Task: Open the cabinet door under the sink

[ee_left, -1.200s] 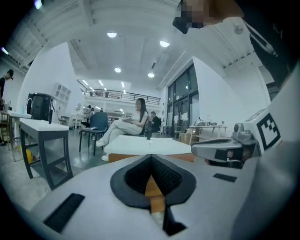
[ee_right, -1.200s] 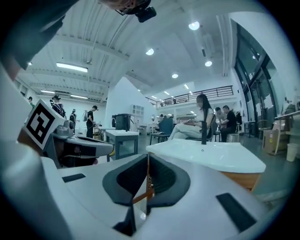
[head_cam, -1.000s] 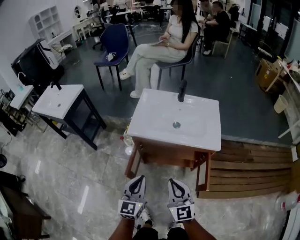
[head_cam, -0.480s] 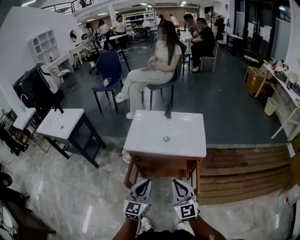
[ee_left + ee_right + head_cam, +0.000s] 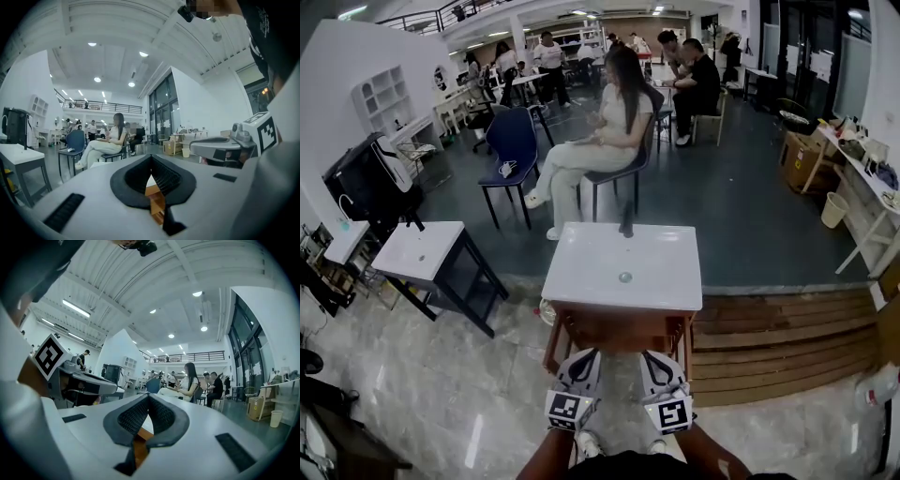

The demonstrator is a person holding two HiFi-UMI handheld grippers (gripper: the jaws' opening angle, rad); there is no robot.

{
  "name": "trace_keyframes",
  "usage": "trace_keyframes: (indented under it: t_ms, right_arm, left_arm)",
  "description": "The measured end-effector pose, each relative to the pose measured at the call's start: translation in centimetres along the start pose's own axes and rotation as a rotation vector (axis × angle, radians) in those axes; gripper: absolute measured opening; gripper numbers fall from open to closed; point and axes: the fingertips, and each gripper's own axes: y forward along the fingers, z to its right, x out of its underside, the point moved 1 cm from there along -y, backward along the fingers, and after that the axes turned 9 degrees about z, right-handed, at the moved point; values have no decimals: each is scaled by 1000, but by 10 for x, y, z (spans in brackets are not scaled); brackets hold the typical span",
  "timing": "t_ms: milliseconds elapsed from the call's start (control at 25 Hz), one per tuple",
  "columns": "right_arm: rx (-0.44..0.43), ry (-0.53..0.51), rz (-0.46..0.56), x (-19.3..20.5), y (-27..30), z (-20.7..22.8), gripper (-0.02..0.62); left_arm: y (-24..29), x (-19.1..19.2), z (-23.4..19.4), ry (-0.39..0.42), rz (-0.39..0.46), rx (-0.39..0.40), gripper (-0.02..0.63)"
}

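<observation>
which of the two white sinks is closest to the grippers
The sink on the wooden cabinet, straight ahead of the left gripper and right gripper. The other sink stands on a dark frame, farther left.

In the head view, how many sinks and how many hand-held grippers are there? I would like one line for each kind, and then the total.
Sinks: 2 (sink with wooden cabinet, sink on dark stand)
Grippers: 2 (left hand-held gripper, right hand-held gripper)
Total: 4
</observation>
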Motion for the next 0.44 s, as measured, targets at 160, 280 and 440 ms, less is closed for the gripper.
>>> trace_keyframes:
  t_ms: [160,280,440]
  right_arm:
    - [8,4,-19,-2,3,4,23]
    - [11,-11,-2,-10,10,5,25]
    - [12,-23,31,-19,12,6,24]
  left_arm:
    - [3,-5,-1,5,11,3,21]
    - [3,-12,-7,9,8,-3,21]
    - [3,-21,-6,15,15,1,21]
